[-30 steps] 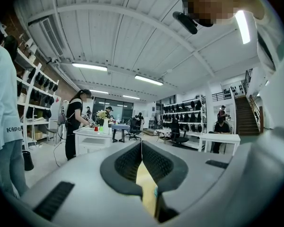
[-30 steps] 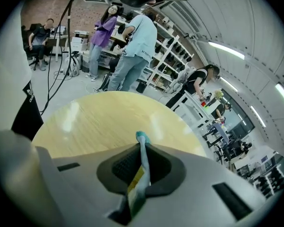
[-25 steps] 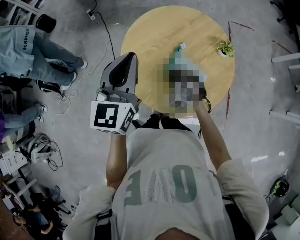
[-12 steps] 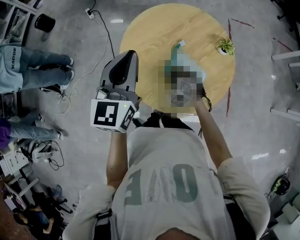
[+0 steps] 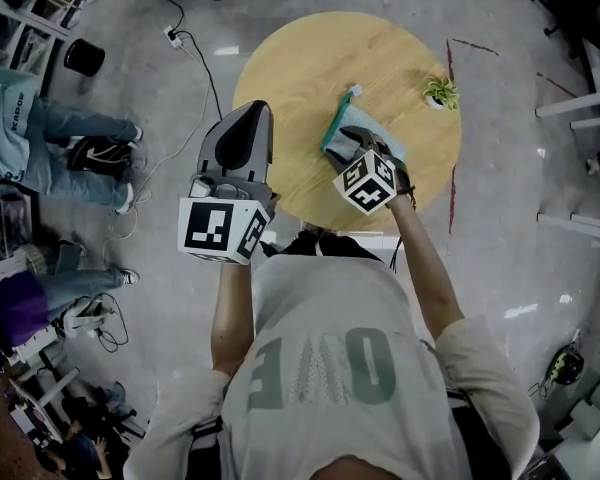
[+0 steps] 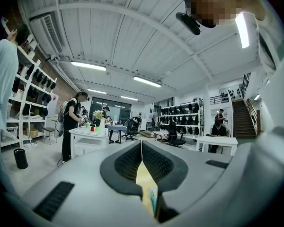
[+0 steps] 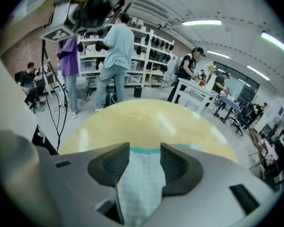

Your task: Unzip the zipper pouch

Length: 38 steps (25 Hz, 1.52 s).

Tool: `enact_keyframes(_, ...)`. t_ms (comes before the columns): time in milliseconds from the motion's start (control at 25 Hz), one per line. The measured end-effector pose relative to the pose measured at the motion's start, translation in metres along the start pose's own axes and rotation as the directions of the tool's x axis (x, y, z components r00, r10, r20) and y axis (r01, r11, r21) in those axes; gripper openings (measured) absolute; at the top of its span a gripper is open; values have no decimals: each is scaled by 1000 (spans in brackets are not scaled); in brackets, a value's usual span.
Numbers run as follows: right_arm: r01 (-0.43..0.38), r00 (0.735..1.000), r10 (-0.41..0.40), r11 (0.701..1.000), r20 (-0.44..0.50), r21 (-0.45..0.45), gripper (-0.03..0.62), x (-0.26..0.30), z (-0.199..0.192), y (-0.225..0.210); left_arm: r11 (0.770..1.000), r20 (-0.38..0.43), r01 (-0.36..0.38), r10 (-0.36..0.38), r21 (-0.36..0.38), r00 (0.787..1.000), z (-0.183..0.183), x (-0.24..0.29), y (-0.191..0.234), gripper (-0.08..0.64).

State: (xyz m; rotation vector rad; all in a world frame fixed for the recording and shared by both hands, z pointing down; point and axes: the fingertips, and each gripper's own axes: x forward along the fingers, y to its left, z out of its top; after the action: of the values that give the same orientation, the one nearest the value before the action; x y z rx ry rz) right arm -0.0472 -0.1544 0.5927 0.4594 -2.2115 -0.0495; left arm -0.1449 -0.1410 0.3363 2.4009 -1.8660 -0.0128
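Your right gripper (image 7: 144, 161) was opening its jaws around the limp, light pouch (image 7: 138, 188). Your left gripper (image 6: 142, 157) sat closed, empty. The cloth needed holding near the zipper.

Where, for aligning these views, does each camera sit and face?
Head view: on the person's head, steeply down at the round table and pouch; shows torso, arms, left tool, right tool.
Left gripper view: on the left tool, across the room; its shut jaws show.
Right gripper view: on the right tool, over the table; its opening jaws show, pouch between.
Shared: pouch and table, in head and right gripper views.
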Motion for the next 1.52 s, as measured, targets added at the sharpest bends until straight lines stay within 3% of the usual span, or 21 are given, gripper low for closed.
enact_keyframes(160, 76, 985, -94, 989, 147, 125, 198, -39, 40, -38, 1000, 29, 9, -9, 8, 1000, 5, 5, -2, 29)
enact_keyframes(280, 118, 942, -186, 963, 279, 243, 192, -83, 75, -67, 1000, 60, 10, -12, 29, 998, 15, 9, -4, 29)
enact_keyframes(360, 153, 892, -270, 935, 362, 320, 167, -119, 95, -85, 999, 86, 7, -12, 53, 996, 25, 10, -7, 29)
enact_keyframes(520, 259, 758, -467, 856, 456, 447, 87, -189, 115, -115, 994, 148, 1, -17, 110, 989, 47, 15, -16, 29)
enact_keyframes(680, 356, 639, -611, 773, 467, 525, 46, -237, 114, -126, 990, 203, -6, -23, 143, 979, 61, 20, -26, 29)
enact_keyframes(840, 412, 556, -707, 691, 437, 594, 32, -264, 102, -123, 988, 238, 0, -37, 153, 971, 67, 24, -35, 29)
enact_keyframes(1000, 436, 528, -743, 653, 412, 619, 29, -276, 93, -118, 988, 249, 23, -61, 155, 967, 70, 30, -43, 29)
enact_keyframes(1520, 453, 524, -763, 625, 378, 636, 29, -279, 85, -122, 989, 247, 40, -75, 143, 966, 72, 38, -44, 29)
